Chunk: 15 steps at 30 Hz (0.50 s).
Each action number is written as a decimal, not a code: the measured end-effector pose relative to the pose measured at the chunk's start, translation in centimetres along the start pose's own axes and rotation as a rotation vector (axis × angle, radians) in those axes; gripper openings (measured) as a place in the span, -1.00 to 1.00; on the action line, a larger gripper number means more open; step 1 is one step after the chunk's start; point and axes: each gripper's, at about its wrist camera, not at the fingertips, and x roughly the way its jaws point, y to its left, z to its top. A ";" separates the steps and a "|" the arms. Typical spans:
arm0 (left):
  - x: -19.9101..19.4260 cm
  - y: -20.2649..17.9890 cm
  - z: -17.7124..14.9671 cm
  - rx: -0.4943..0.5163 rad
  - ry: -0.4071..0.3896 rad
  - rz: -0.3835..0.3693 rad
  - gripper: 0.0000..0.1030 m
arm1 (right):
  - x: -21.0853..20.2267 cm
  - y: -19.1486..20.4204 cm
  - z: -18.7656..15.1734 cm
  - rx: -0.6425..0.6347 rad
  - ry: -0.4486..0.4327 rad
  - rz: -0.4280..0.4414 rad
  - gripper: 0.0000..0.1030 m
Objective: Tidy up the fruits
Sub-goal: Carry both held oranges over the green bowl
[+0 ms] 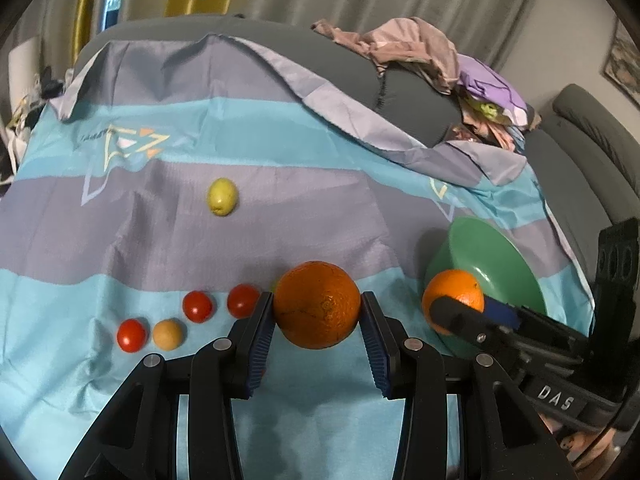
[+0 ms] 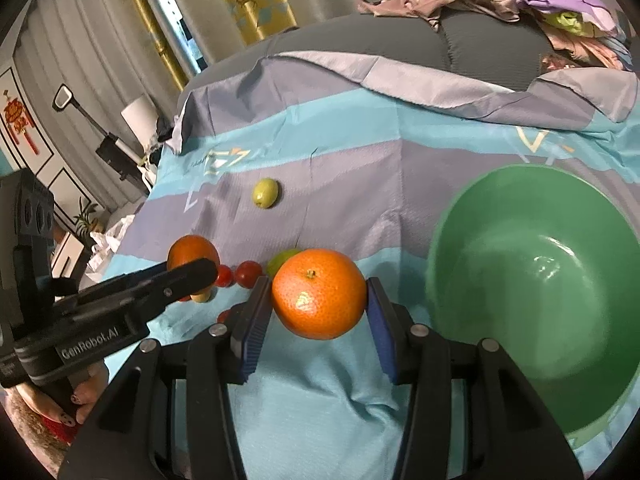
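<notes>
Left gripper (image 1: 318, 306) and right gripper (image 2: 319, 294) each clamp fruit.

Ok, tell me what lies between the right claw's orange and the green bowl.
Nothing but bare blue cloth. In the right wrist view, the orange clamped in the right claw sits left of the green bowl, with only the claw's own finger beside it.

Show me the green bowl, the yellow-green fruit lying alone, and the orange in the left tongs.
green bowl (image 2: 532, 264), right wrist view, inner wall.
yellow-green fruit (image 1: 222, 196), left wrist view, middle of its skin.
orange (image 1: 318, 304), left wrist view, front face.
</notes>
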 end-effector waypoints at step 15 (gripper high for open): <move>0.2 -2.3 0.1 0.056 -0.043 0.016 -0.16 | -1.5 -2.0 0.5 0.045 -0.034 0.010 -0.08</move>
